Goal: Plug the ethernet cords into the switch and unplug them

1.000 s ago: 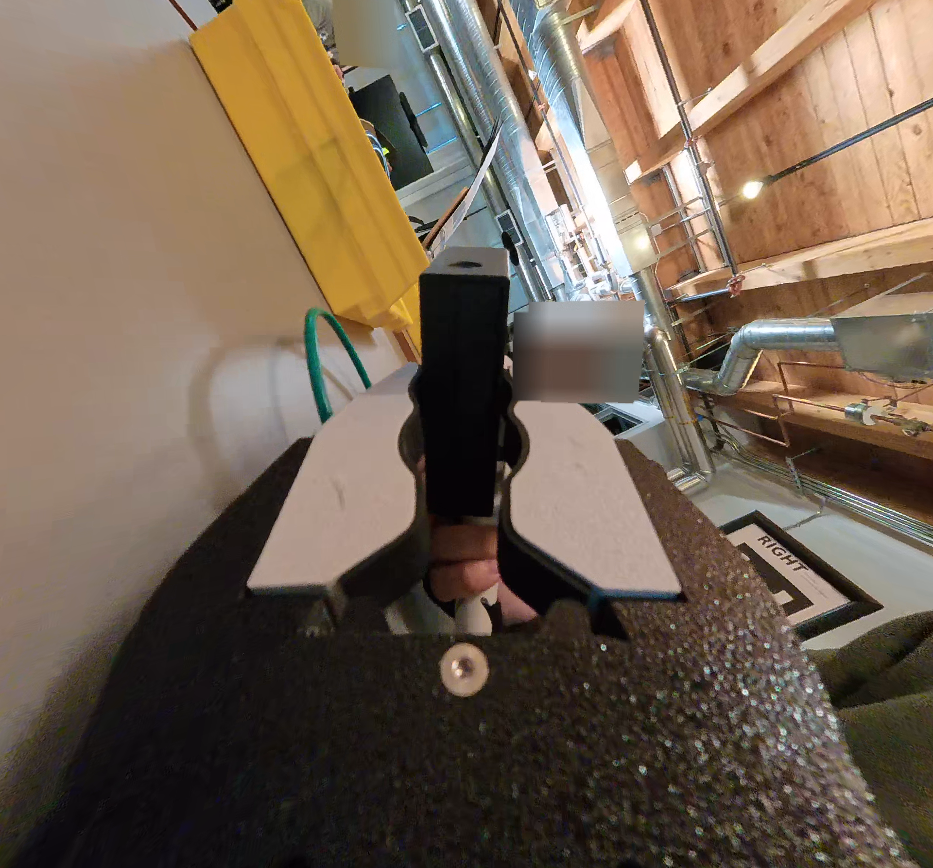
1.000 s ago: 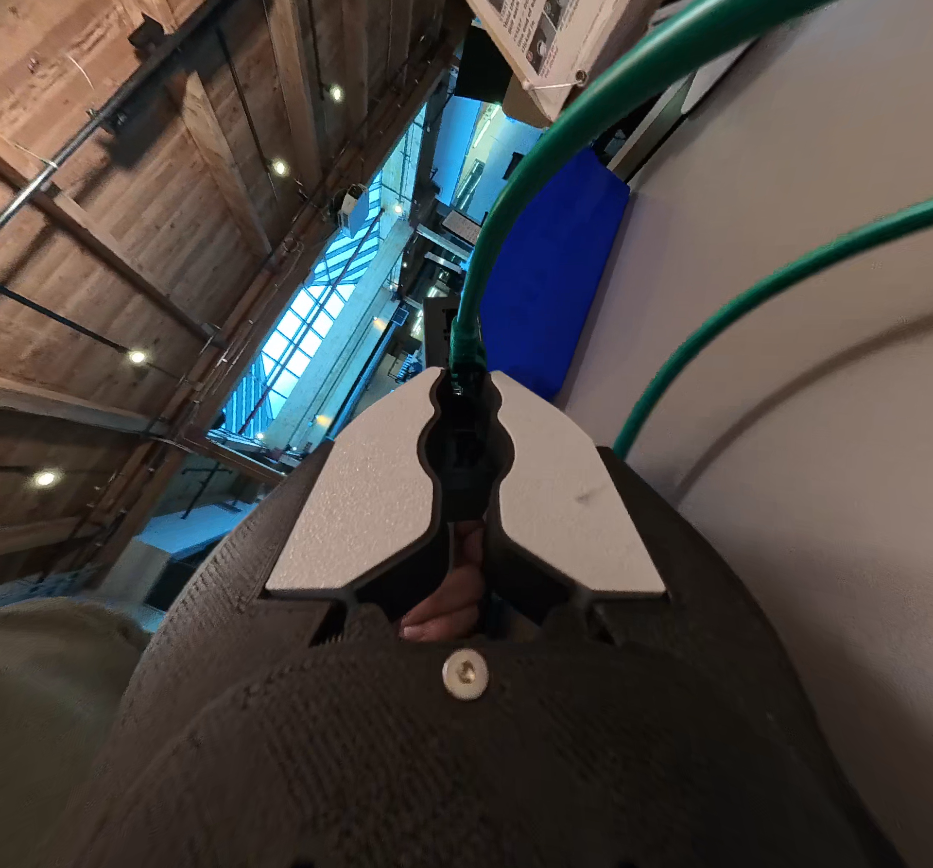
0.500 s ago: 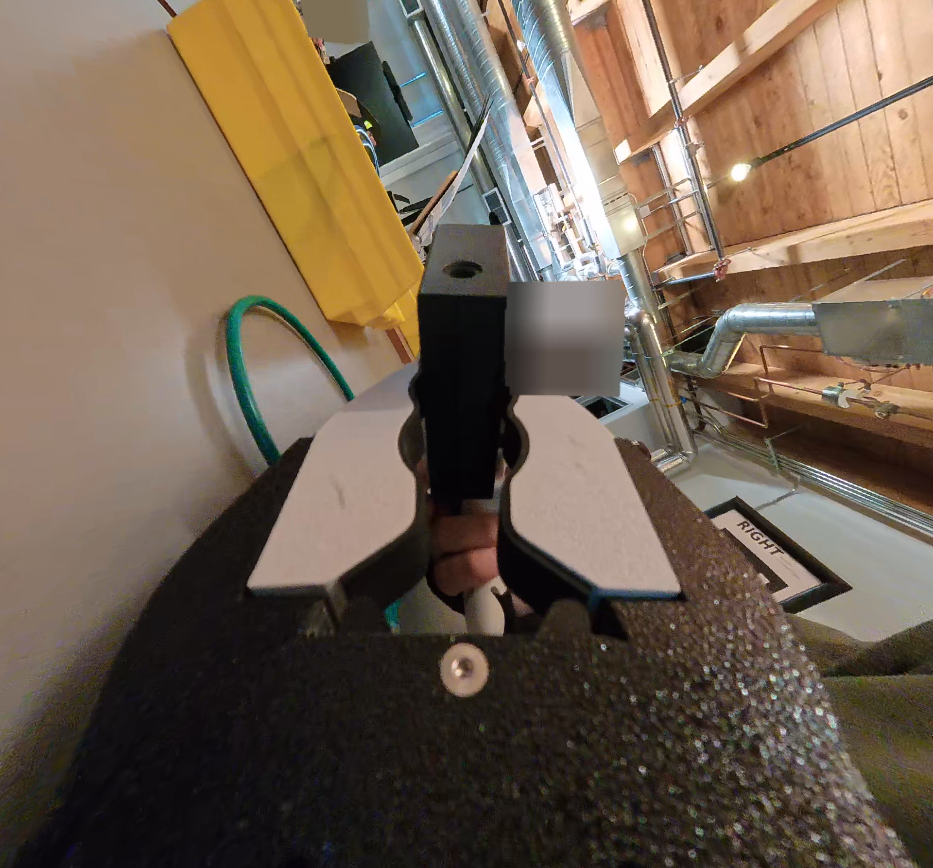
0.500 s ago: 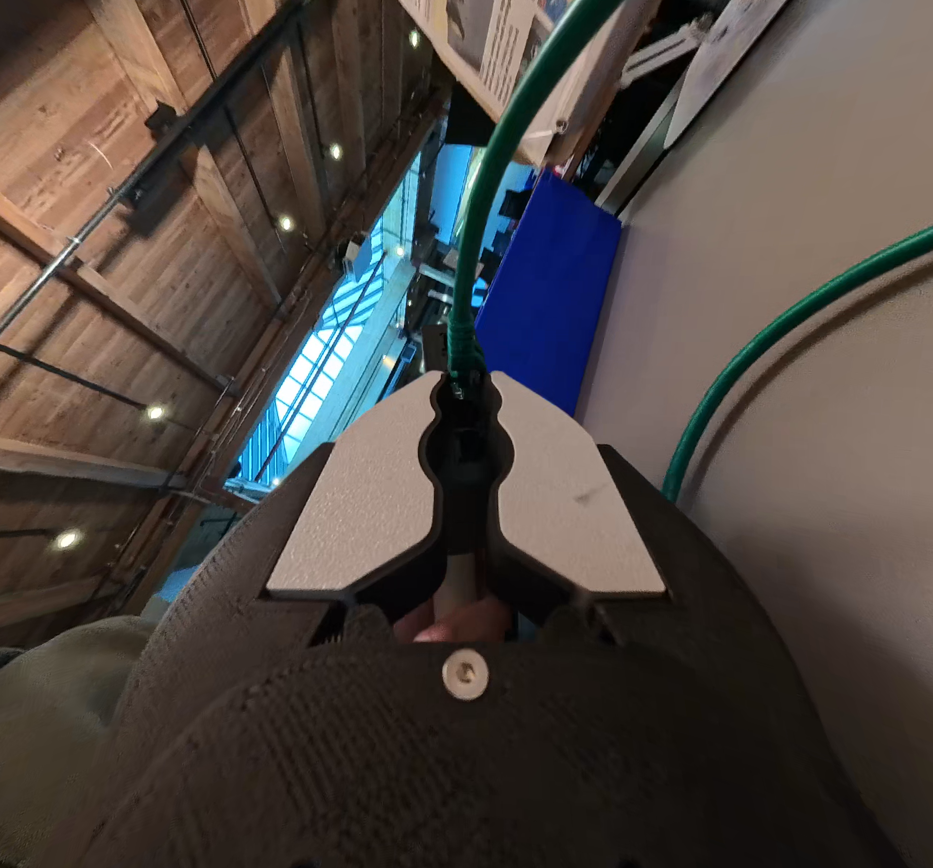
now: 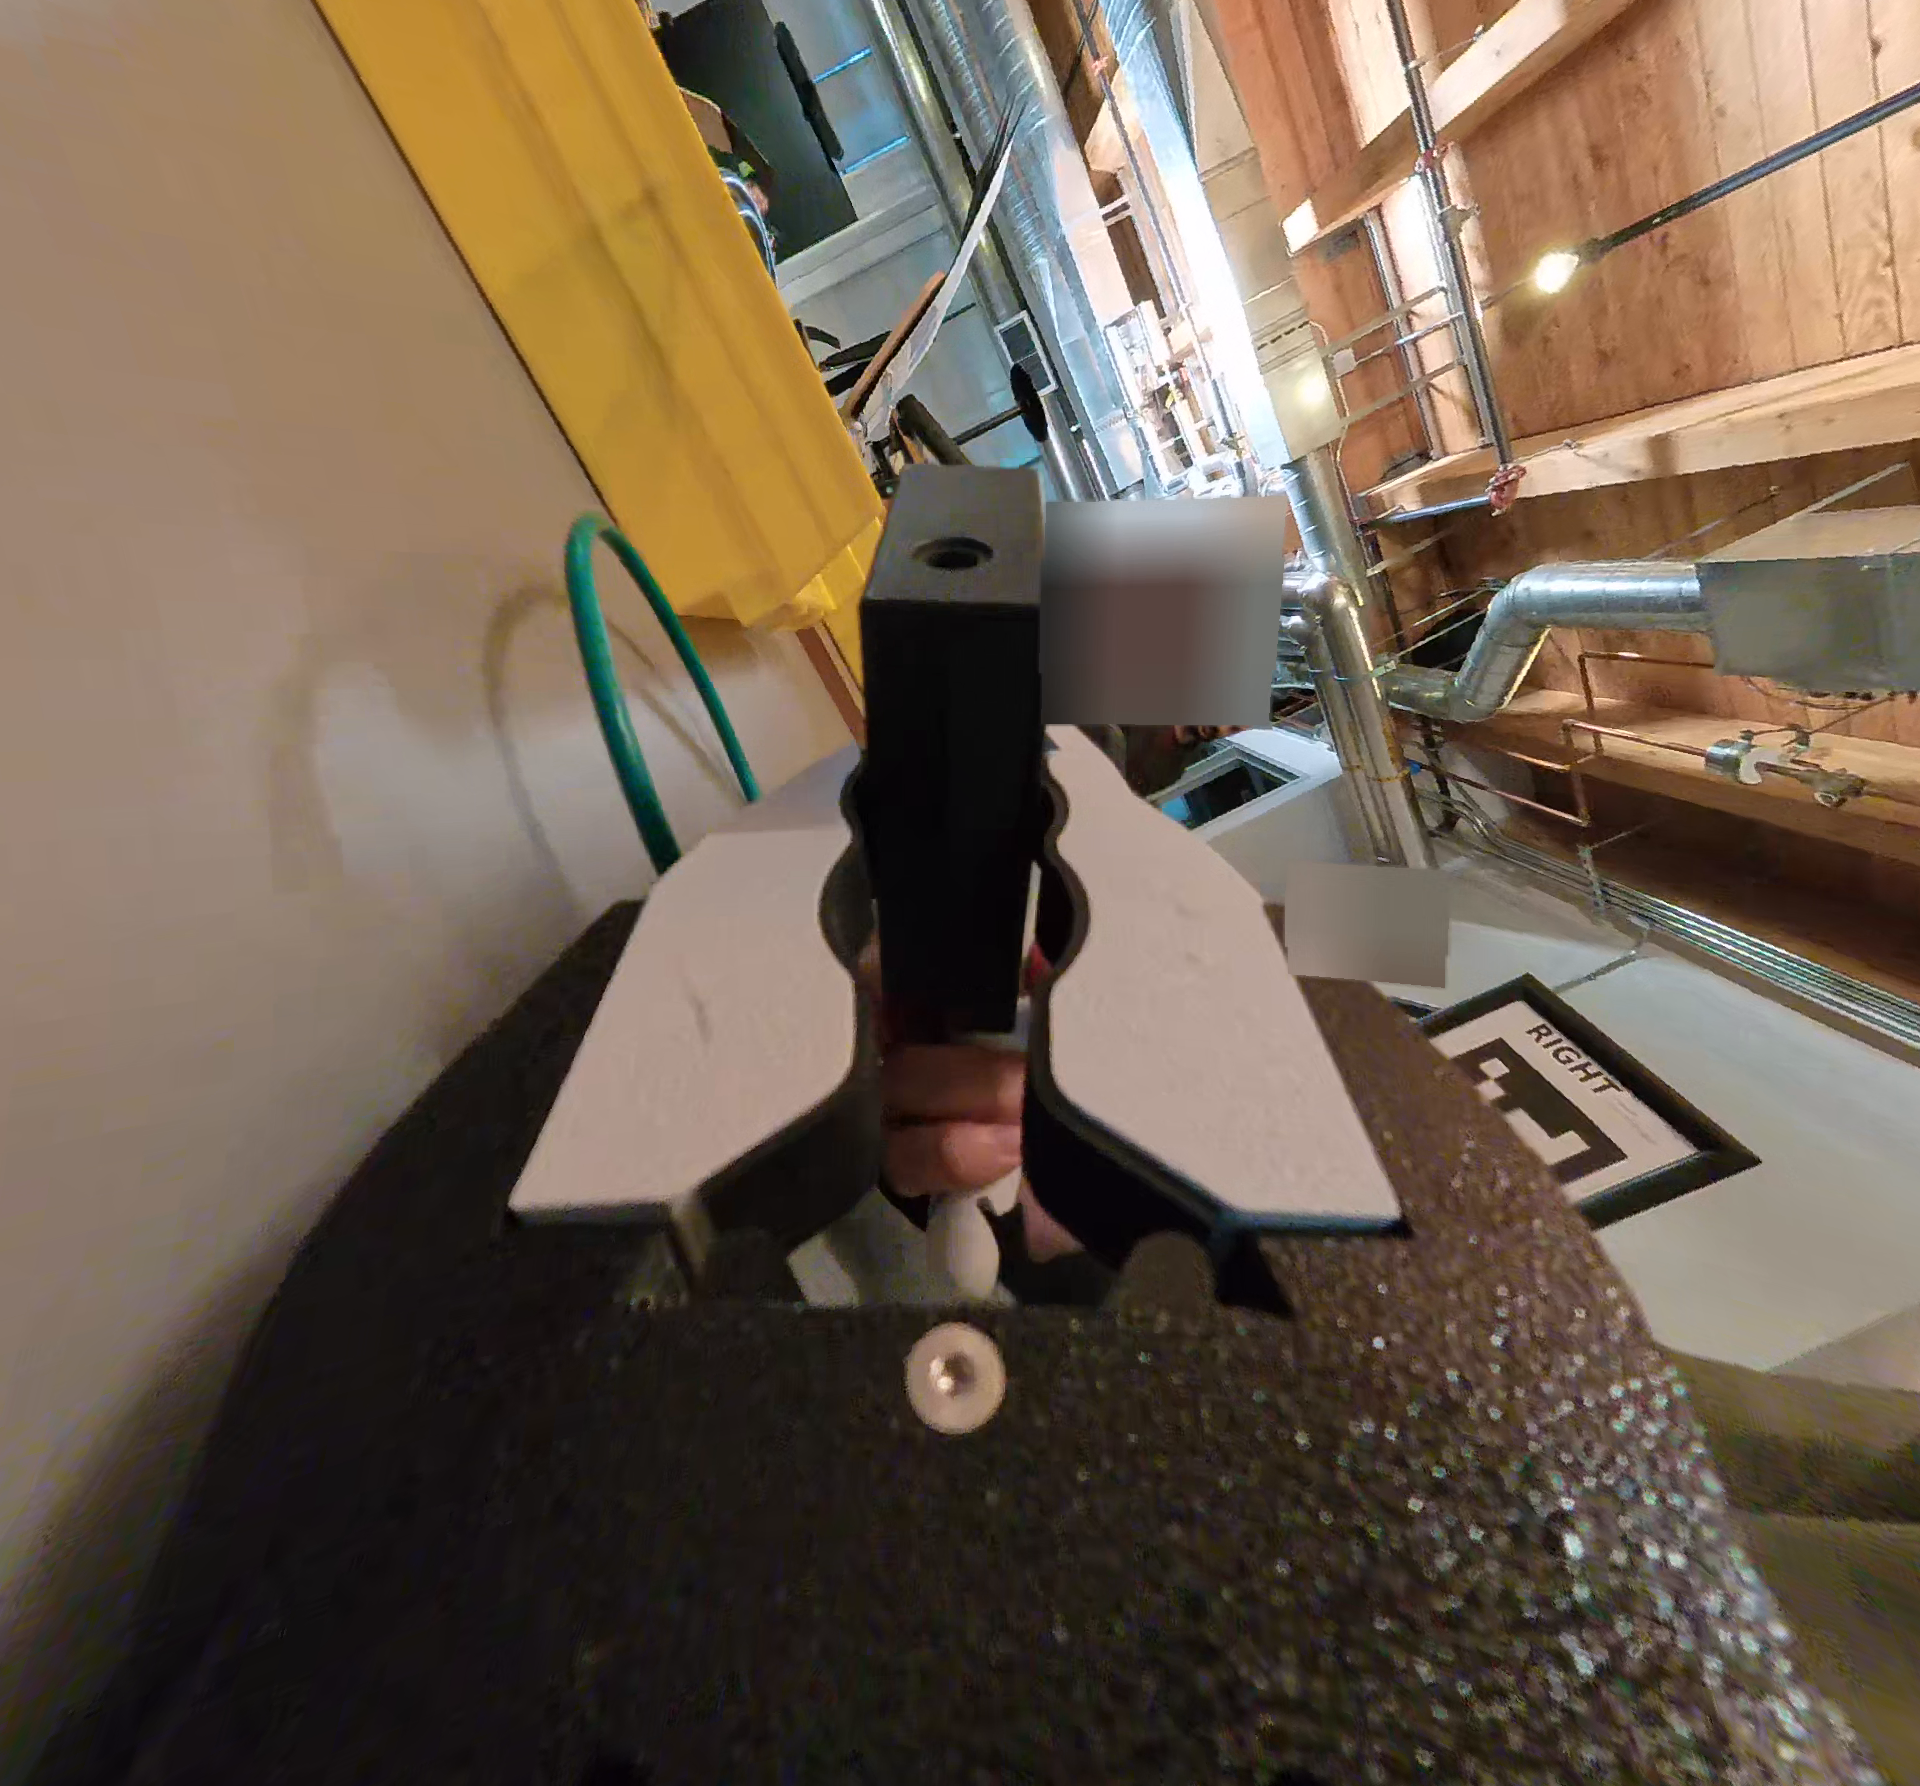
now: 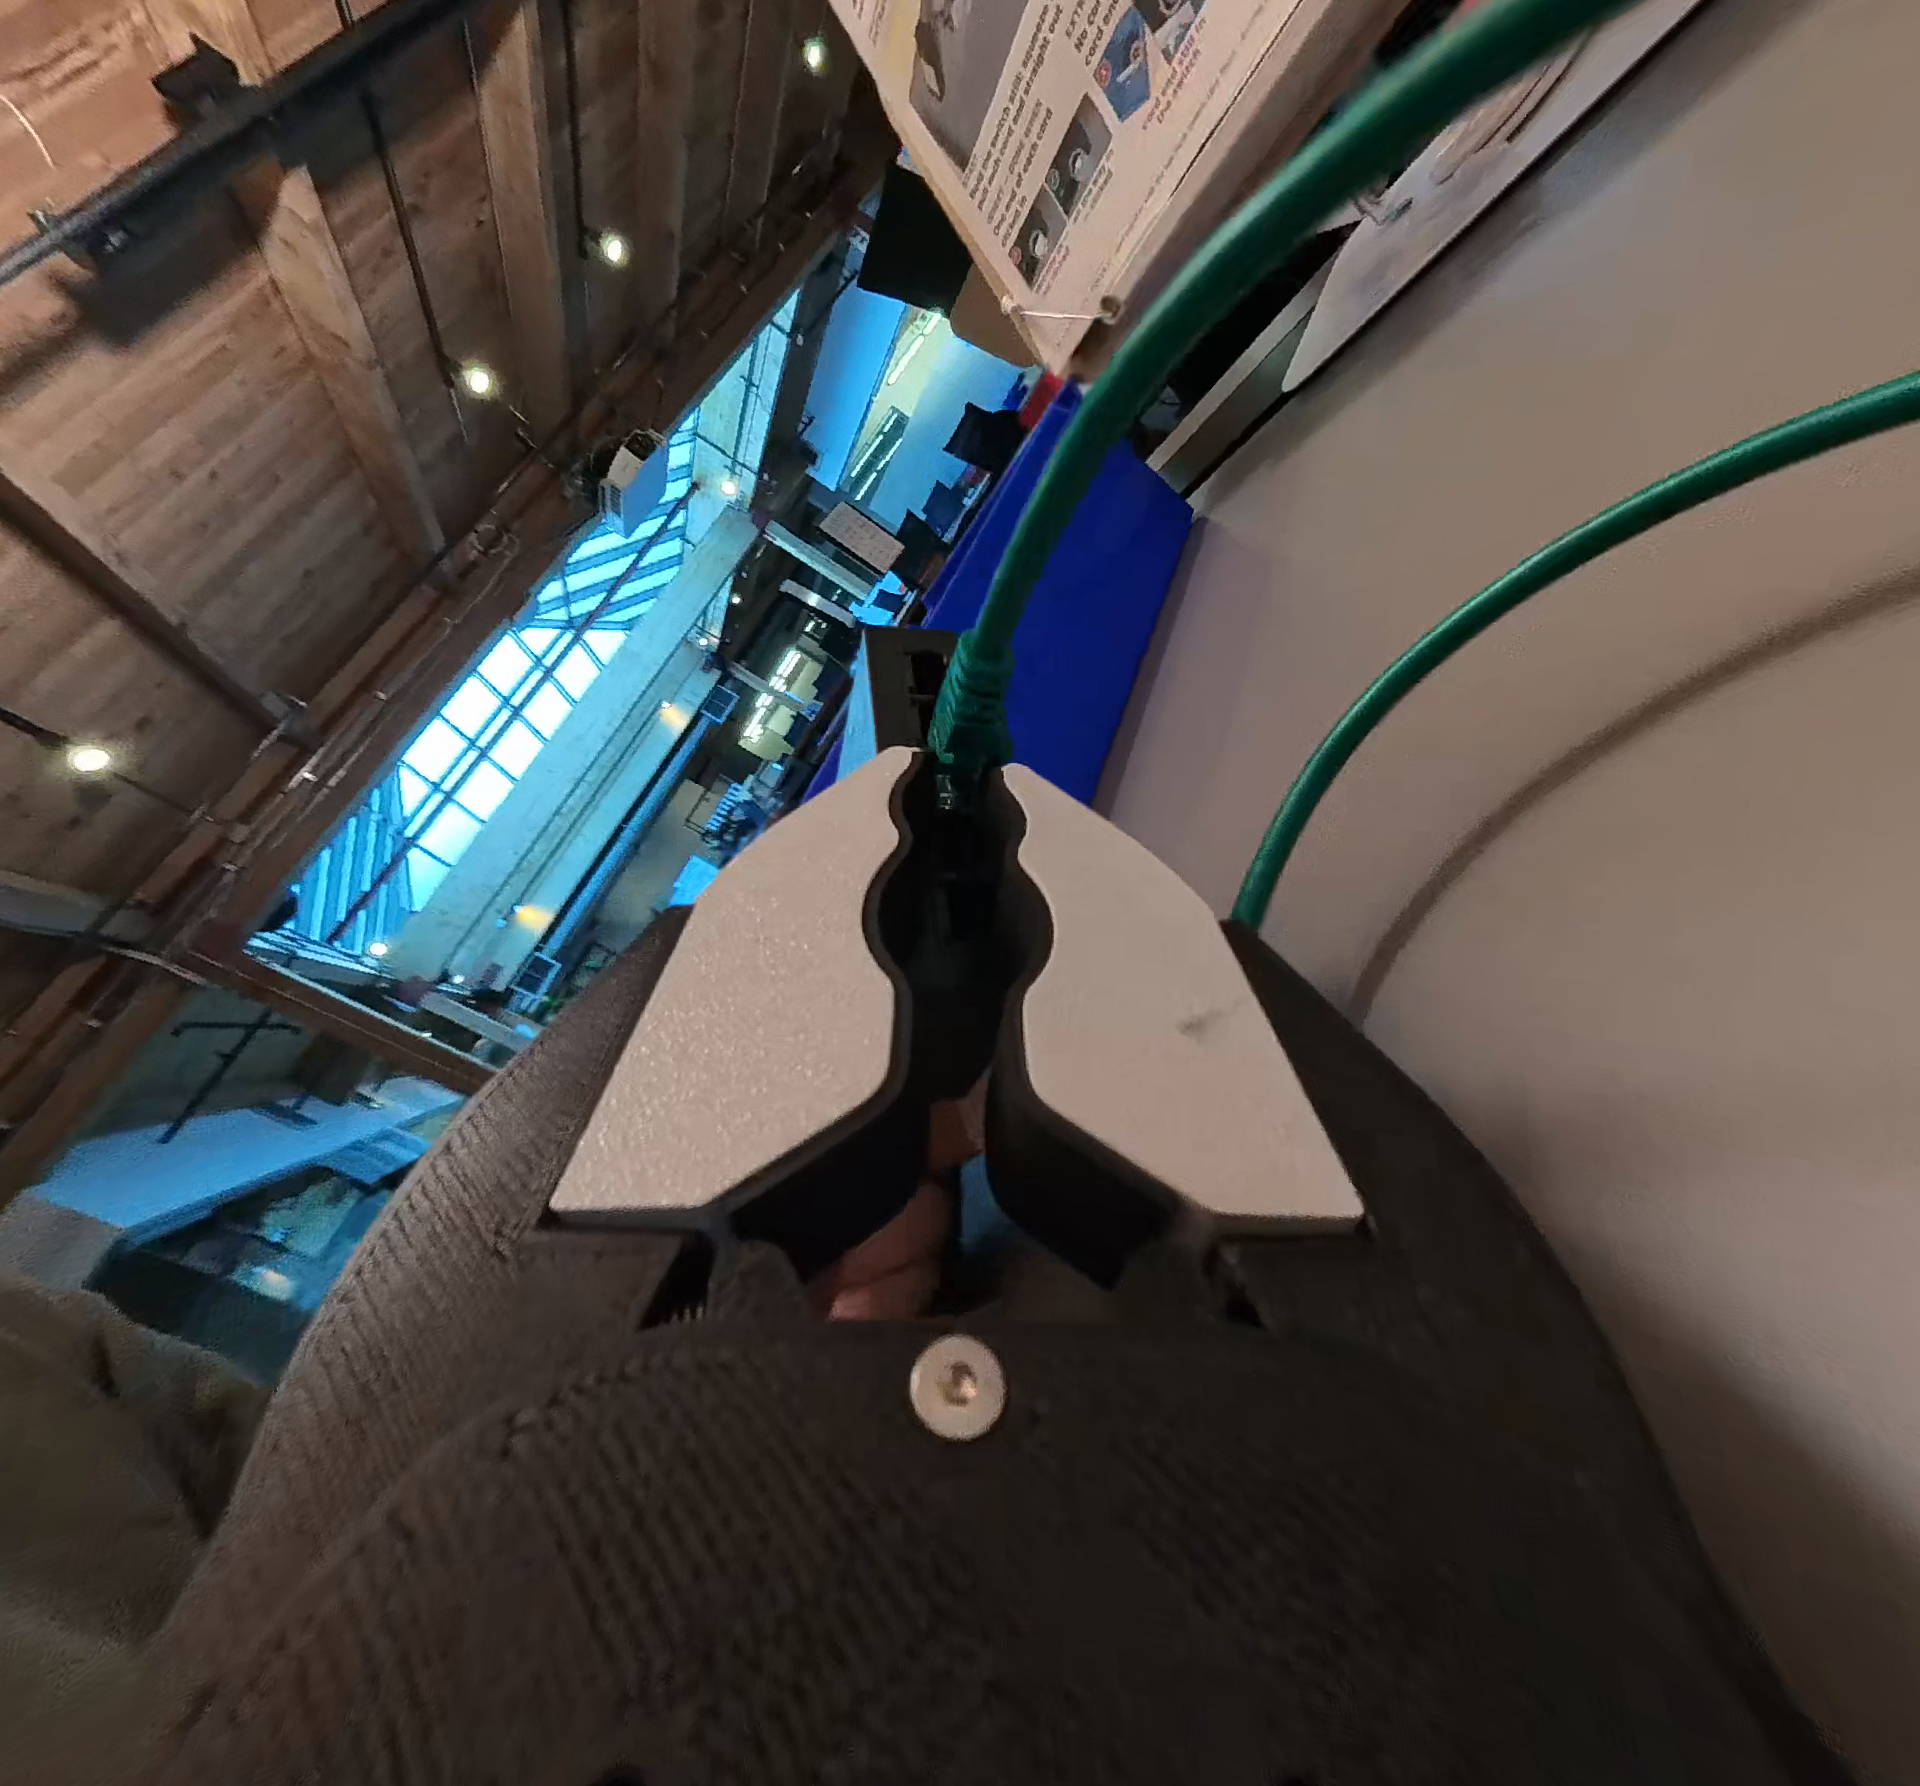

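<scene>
Left wrist view, frame centre: the left gripper (image 5: 951,863) has its fingers clenched on a black switch (image 5: 951,760), beside the pale desk (image 5: 208,593) at frame left. Right wrist view, centre: the right gripper (image 6: 951,801) grasps the plug of a green cord (image 6: 1049,510). Judged best practice: align the plug squarely and press straight. The desk at frame right crowds the cord; the left half is open.

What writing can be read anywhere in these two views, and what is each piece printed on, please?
I do not quote writing; these things bear it:
Black-framed white marker card, left wrist view: one short printed word.
Printed sheet with photos, right wrist view: many small lines.
Black switch: no marking visible.
</scene>
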`<action>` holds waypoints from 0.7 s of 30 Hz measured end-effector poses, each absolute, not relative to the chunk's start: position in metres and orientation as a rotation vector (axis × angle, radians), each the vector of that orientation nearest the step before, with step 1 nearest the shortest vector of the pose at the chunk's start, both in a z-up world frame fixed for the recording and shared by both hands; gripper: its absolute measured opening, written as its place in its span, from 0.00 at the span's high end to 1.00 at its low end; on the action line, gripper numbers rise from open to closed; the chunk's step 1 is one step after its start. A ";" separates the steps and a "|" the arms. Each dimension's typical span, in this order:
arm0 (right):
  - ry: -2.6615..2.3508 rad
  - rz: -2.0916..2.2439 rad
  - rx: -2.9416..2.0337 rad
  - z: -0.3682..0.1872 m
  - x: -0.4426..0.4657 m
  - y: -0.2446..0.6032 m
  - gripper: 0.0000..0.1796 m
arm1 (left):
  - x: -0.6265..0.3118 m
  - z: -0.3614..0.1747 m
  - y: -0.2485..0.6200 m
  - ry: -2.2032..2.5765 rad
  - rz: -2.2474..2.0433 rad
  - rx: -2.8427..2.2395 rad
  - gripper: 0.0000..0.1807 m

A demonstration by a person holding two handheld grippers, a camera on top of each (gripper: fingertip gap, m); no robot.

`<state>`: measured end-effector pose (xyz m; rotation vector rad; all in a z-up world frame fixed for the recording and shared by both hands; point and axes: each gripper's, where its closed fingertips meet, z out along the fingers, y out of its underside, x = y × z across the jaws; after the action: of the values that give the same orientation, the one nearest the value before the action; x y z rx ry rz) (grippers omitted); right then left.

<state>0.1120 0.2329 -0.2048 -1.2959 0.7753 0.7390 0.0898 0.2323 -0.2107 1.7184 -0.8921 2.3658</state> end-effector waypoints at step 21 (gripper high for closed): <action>0.666 0.575 -1.355 -0.183 0.104 0.200 0.95 | 0.084 -0.189 0.204 -0.885 2.360 1.504 0.85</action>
<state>0.1040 0.1995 -0.1830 -1.3554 0.6657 0.5749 0.0837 0.2038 -0.1895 1.5040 -0.8850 2.3605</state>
